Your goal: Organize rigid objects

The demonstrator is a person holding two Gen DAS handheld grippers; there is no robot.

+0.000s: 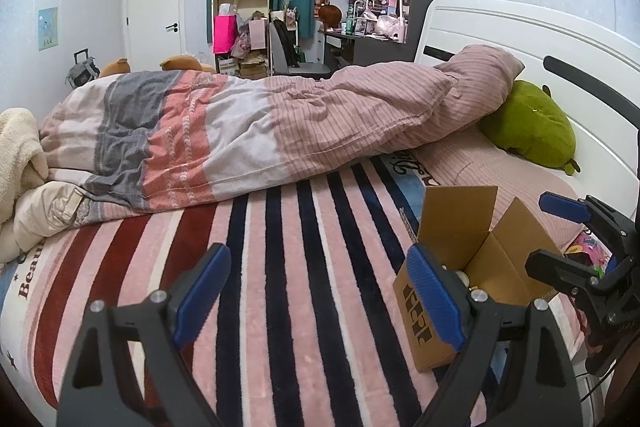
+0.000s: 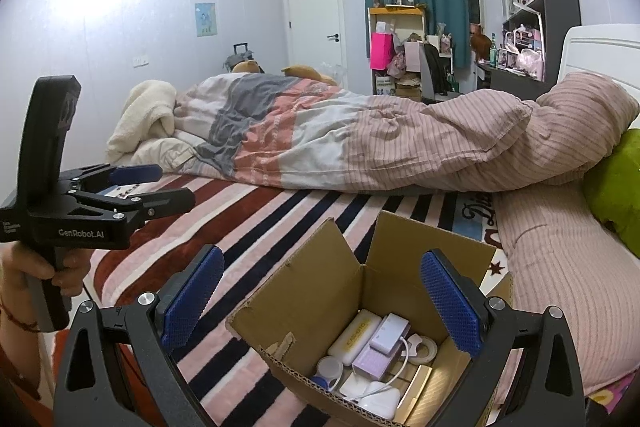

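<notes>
Cardboard box (image 2: 320, 291) sits open on the striped blanket (image 2: 248, 223), holding small items: a cream case (image 2: 354, 337), a lilac box (image 2: 376, 357), a white cable (image 2: 404, 351). The right gripper (image 2: 320, 301) hovers directly above the box, jaws spread wide, empty. The left gripper (image 1: 318, 297) hangs level left of the box, jaws also spread, holding nothing.

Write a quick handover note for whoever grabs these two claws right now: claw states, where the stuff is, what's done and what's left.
Left claw: open, empty, over the striped pink blanket.
Right claw: open, empty, above the open brown cardboard box.
Box sits on the bed near the green plush pillow.
Done: small white and lilac items already lie inside the box.
Left: no loose rigid objects visible on the blanket; check outside these views.
</notes>
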